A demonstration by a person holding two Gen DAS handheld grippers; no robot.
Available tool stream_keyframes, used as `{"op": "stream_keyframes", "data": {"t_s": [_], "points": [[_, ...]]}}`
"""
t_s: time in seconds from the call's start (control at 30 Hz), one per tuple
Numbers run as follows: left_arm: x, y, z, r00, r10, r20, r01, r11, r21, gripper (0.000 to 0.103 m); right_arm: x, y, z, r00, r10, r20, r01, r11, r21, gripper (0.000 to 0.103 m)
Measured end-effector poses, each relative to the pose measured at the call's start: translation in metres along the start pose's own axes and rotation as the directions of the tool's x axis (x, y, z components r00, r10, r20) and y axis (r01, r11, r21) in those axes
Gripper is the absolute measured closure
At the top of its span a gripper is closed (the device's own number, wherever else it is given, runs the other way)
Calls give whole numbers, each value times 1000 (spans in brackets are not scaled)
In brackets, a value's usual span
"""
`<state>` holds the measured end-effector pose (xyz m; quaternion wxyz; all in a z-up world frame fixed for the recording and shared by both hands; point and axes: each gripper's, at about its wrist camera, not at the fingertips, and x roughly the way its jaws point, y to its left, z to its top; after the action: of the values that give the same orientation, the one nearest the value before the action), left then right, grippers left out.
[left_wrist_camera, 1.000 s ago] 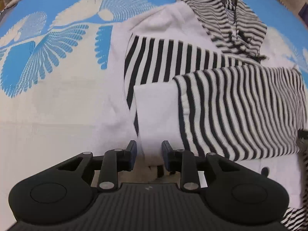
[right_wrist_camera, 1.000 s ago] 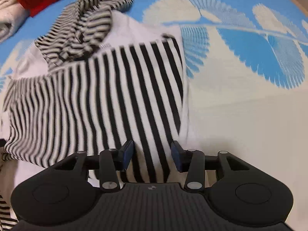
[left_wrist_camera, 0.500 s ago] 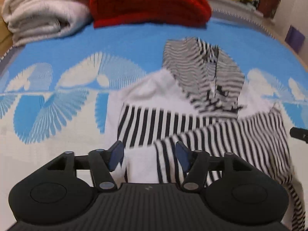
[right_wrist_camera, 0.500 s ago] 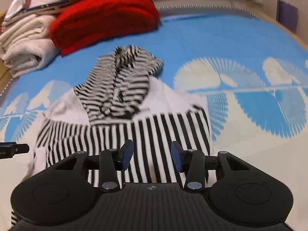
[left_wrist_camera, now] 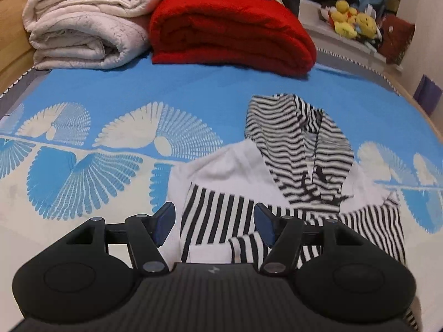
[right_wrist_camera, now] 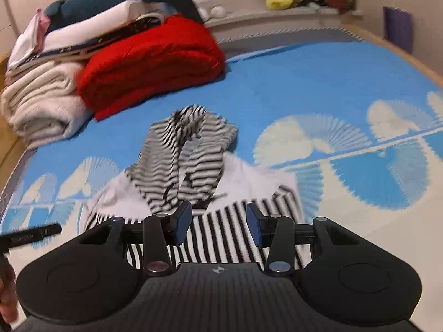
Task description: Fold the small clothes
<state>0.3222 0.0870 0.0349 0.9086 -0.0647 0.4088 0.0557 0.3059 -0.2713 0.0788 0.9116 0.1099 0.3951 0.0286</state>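
A small black-and-white striped hooded top lies partly folded on the bed, with its striped hood pointing away from me. My left gripper hovers above the top's near left part, open, with nothing pressed between its blue pads. The same top shows in the right wrist view, hood at the far end. My right gripper hangs above its wide-striped panel, open and empty. A black part of the left gripper pokes in at the left edge, with a bit of a hand below it.
The bed has a blue and white fan-patterned cover. At its far end lie folded cream blankets and a folded red blanket. Yellow plush toys sit on a ledge beyond. A wooden bed edge runs along the right.
Both grippers have risen off the top and tilted up, so the far end of the bed now shows. The left jaws have spread wider; the right jaws kept their width.
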Motion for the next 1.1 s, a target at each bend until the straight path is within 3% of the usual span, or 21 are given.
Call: {"op": "stream_keyframes", "data": {"t_s": [0.13,0.27,0.37,0.47,0.57,0.67,0.7,0.73,0.77,0.8,0.83,0.87,0.97,1.1], "points": [[-4,3,3,998,54,42,-54,999,-6,33,-19,14,23,997,37,66,-39,999,31,55],[-7,6,4,991,96,90,-95,995,-12,25,-7,10,12,992,51,116,-56,998,36,54],[-7,5,5,987,107,117,-106,994,-13,25,21,6,-1,999,7,45,-10,998,61,54],[-3,5,6,984,134,120,-132,991,-23,25,34,9,-2,999,38,12,-39,996,85,55],[-1,8,9,984,126,122,-121,991,-49,27,32,17,-3,997,72,19,-72,997,33,55],[-8,11,12,984,97,148,-89,994,-62,46,31,14,3,996,74,39,-76,996,36,55],[-10,12,13,985,86,153,-78,995,-59,61,32,11,7,997,68,38,-70,996,54,55],[-11,13,14,986,76,149,-69,996,-57,85,34,6,9,997,69,33,-71,994,80,56],[-12,14,14,989,66,136,-59,997,-59,96,34,0,12,997,77,27,-80,991,110,59],[-12,15,14,991,62,117,-54,996,-73,102,34,-7,15,996,90,24,-93,986,139,73],[-13,17,15,994,63,89,-55,994,-95,102,34,-12,18,994,106,24,-109,982,156,93],[-12,18,18,997,61,48,-55,991,-121,102,33,-17,21,992,127,23,-129,976,173,98],[-6,14,41,999,6,-45,-15,980,-196,102,27,-29,30,990,137,44,-144,966,214,99],[15,-7,94,990,-106,-93,76,955,-286,102,25,-43,30,991,127,33,-131,960,248,98]]}}
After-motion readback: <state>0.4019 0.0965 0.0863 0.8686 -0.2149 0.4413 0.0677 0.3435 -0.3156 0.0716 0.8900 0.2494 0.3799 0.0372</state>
